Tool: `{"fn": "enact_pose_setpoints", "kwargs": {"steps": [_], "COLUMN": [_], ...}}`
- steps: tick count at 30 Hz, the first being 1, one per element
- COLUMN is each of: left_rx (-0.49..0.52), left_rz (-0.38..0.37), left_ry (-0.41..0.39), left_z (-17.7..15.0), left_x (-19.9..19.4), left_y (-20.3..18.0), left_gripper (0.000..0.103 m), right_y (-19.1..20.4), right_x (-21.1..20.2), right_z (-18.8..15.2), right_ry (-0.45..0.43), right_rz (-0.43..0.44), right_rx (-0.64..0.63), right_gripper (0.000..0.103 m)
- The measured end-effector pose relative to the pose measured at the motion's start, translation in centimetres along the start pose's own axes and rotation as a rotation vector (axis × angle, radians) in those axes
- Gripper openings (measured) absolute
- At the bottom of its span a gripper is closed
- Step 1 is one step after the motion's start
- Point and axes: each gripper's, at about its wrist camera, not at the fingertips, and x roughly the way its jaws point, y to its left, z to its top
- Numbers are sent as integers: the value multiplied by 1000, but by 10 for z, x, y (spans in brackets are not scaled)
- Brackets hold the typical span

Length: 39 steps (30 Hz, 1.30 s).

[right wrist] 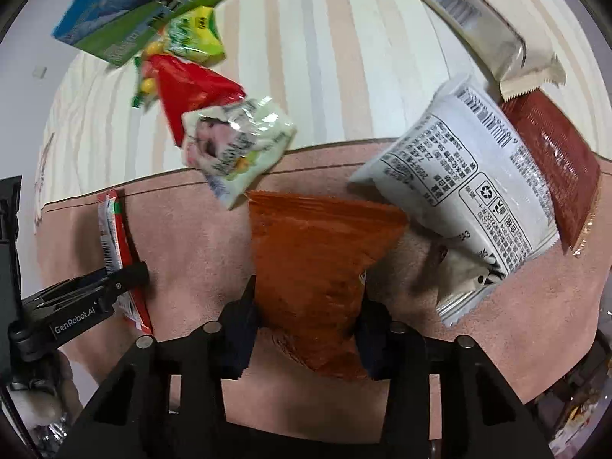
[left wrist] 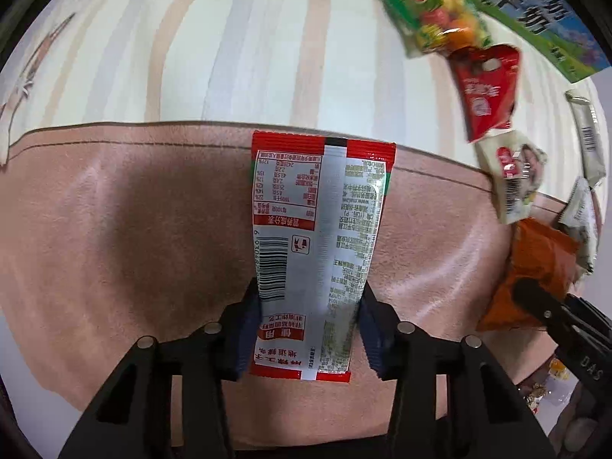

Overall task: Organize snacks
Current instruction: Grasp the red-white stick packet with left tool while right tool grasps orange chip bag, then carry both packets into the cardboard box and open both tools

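Note:
My left gripper (left wrist: 310, 306) is shut on a long red-and-silver snack packet (left wrist: 317, 237), label side up, over the pink cloth (left wrist: 114, 229). That packet also shows edge-on in the right wrist view (right wrist: 114, 252), with the left gripper's fingers (right wrist: 126, 275) on it. My right gripper (right wrist: 306, 306) is shut on an orange snack bag (right wrist: 317, 267) over the same cloth; the bag also shows in the left wrist view (left wrist: 535, 267) with the right gripper (left wrist: 535, 298) on it.
On the striped surface (right wrist: 344, 57) lie a red packet (right wrist: 187, 84), a white-green packet (right wrist: 237, 145), a yellow-green bag (right wrist: 195, 34) and a blue-green box (right wrist: 134, 11). On the cloth's right lie a white packet (right wrist: 466, 199), a dark red packet (right wrist: 554, 164) and a beige bar (right wrist: 478, 26).

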Motion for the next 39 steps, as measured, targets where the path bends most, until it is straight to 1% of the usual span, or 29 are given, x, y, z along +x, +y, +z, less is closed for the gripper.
{"fn": "enact_pose_setpoints", "kwargs": {"steps": [3,7,11,13,14,15,16,17,18,19,20,21,22,23,25,26,29,31,34,37,39], "left_rx": [-4,4,18,31,39,46,56,74,83,86,86,93,93,82,79,66,39,2,-35,-47,-54], "left_rz": [-28,-83,-182,-231,-253,-265,-270,-262,-256,-249,-240,-234,-233,-230,-220,-211,-192,-199,-204,-189,-176], "left_ry": [-30,-91,-164,-192,-204,-216,-228,-248,-260,-273,-281,-273,-263,-249,-222,-198,-140,-83,-15,31,52], "left_z": [-5,-6,6,24,35,52,63,78,91,98,117,133,146,164,188,205,235,259,281,295,298], "left_x": [-21,-60,-118,-143,-157,-172,-182,-194,-204,-208,-215,-218,-219,-219,-216,-210,-197,-179,-156,-140,-131], "left_y": [1,-8,-26,-33,-39,-46,-47,-53,-51,-51,-54,-56,-58,-59,-63,-62,-55,-49,-46,-45,-44], "left_gripper": [41,41,41,41,41,41,41,41,41,41,41,41,41,41,41,41,42,42,42,42,42], "right_y": [1,1,2,6,13,16,20,22,26,31,40,43,50,53,60,62,66,67,69,69,68], "right_x": [-16,-57,-107,-138,-146,-158,-172,-180,-187,-198,-199,-203,-204,-208,-208,-205,-194,-176,-154,-132,-119], "right_z": [-6,-4,9,24,34,44,57,68,79,94,108,121,142,153,183,197,225,247,263,275,280], "right_ry": [-14,-68,-141,-186,-199,-217,-241,-260,-279,-303,-314,-327,-335,-341,-349,-345,-321,-287,-244,-203,-178], "right_rz": [48,132,213,256,268,284,294,292,289,283,275,267,259,249,228,222,209,205,194,195,200], "right_rx": [4,9,-6,-21,-28,-34,-48,-59,-69,-86,-94,-102,-108,-114,-126,-125,-122,-119,-117,-103,-96], "right_gripper": [43,43,43,43,43,43,43,43,43,43,43,43,43,43,43,43,43,43,43,43,43]}}
